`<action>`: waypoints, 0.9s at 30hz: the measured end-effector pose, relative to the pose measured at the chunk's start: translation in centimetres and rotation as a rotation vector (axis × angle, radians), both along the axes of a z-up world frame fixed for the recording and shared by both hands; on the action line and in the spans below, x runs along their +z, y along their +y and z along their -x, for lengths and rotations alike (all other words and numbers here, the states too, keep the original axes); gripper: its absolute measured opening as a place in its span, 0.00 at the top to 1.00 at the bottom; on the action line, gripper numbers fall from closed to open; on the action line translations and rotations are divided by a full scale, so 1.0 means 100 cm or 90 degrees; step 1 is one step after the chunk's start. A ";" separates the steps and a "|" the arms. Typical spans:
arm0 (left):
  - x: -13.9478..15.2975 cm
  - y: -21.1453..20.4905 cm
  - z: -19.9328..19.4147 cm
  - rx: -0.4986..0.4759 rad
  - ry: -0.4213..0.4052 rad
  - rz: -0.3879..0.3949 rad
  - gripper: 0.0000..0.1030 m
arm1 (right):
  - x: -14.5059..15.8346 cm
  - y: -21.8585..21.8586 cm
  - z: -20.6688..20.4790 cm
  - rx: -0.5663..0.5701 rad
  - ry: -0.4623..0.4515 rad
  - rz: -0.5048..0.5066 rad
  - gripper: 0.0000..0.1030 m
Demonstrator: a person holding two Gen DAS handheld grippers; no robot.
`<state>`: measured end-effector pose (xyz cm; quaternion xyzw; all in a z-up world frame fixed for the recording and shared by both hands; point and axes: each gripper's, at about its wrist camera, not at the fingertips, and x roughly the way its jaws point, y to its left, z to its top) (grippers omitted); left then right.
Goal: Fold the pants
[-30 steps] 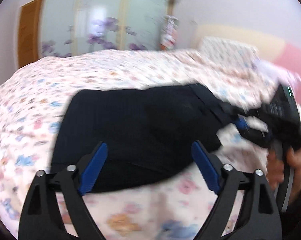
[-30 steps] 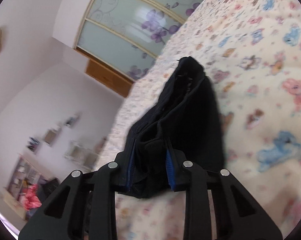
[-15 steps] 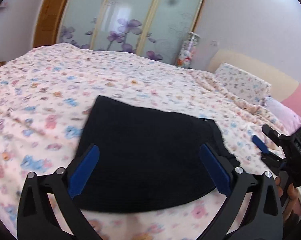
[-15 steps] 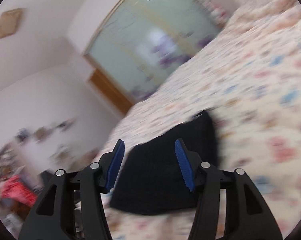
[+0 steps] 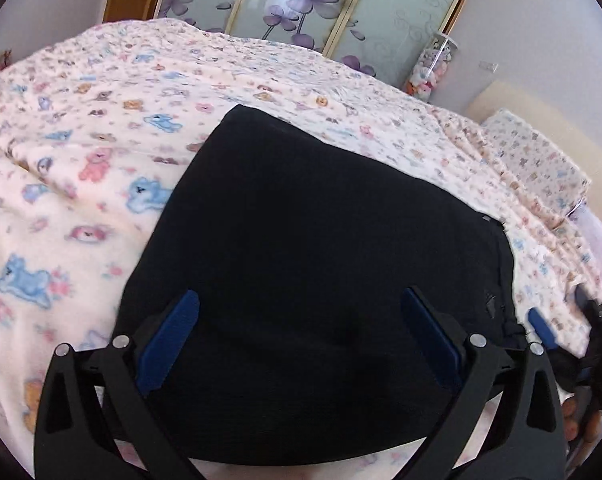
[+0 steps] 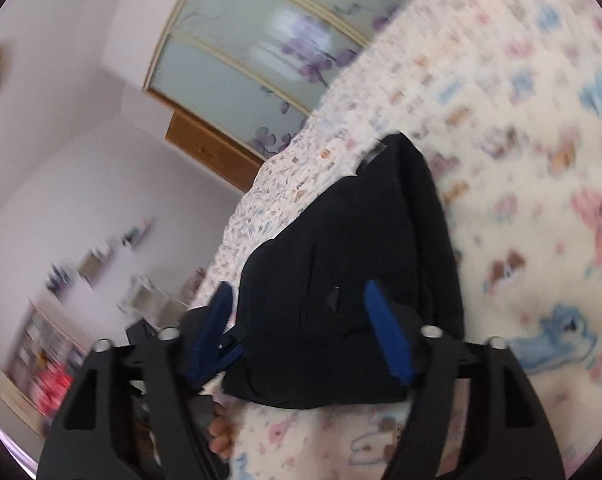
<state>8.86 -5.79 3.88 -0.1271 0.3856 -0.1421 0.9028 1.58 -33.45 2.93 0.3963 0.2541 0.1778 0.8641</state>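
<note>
The black pants (image 5: 321, 272) lie folded into a compact flat block on the bed. My left gripper (image 5: 297, 332) is open, its blue pads spread wide just above the near edge of the block, holding nothing. My right gripper (image 6: 301, 328) is open too, hovering at the end of the pants (image 6: 353, 272) in the right wrist view, empty. The right gripper's tip also shows at the right edge of the left wrist view (image 5: 541, 324), beside the pants. The left gripper shows at the left of the right wrist view (image 6: 217, 344).
The bed is covered by a cream blanket with teddy-bear print (image 5: 81, 184). A pillow (image 5: 537, 156) lies at the far right. Sliding wardrobe doors with purple flowers (image 5: 301, 4) stand beyond the bed. Shelves (image 6: 41, 340) line the wall to the left.
The right gripper let go of the pants' end and opened. The pants settled flat into a folded block. Both grippers moved closer over it.
</note>
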 end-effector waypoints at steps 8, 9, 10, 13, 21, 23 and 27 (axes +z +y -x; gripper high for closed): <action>0.009 -0.017 0.033 0.016 -0.048 -0.150 0.02 | 0.022 0.035 0.016 -0.037 -0.029 0.221 0.24; 0.011 -0.017 0.041 0.025 -0.059 -0.176 0.02 | 0.030 0.044 0.029 -0.048 -0.054 0.265 0.24; 0.012 -0.017 0.047 0.031 -0.065 -0.191 0.02 | 0.034 0.052 0.039 -0.055 -0.065 0.296 0.24; 0.014 -0.016 0.066 0.050 -0.086 -0.234 0.02 | 0.038 0.079 0.051 -0.090 -0.057 0.402 0.23; 0.010 -0.019 0.096 0.036 -0.092 -0.279 0.02 | 0.015 0.102 0.071 -0.092 0.013 0.461 0.23; 0.007 -0.020 0.098 0.029 -0.083 -0.280 0.02 | 0.013 0.108 0.070 -0.090 0.015 0.470 0.23; 0.002 -0.019 0.097 0.018 -0.071 -0.274 0.02 | 0.014 0.111 0.068 -0.088 0.019 0.485 0.21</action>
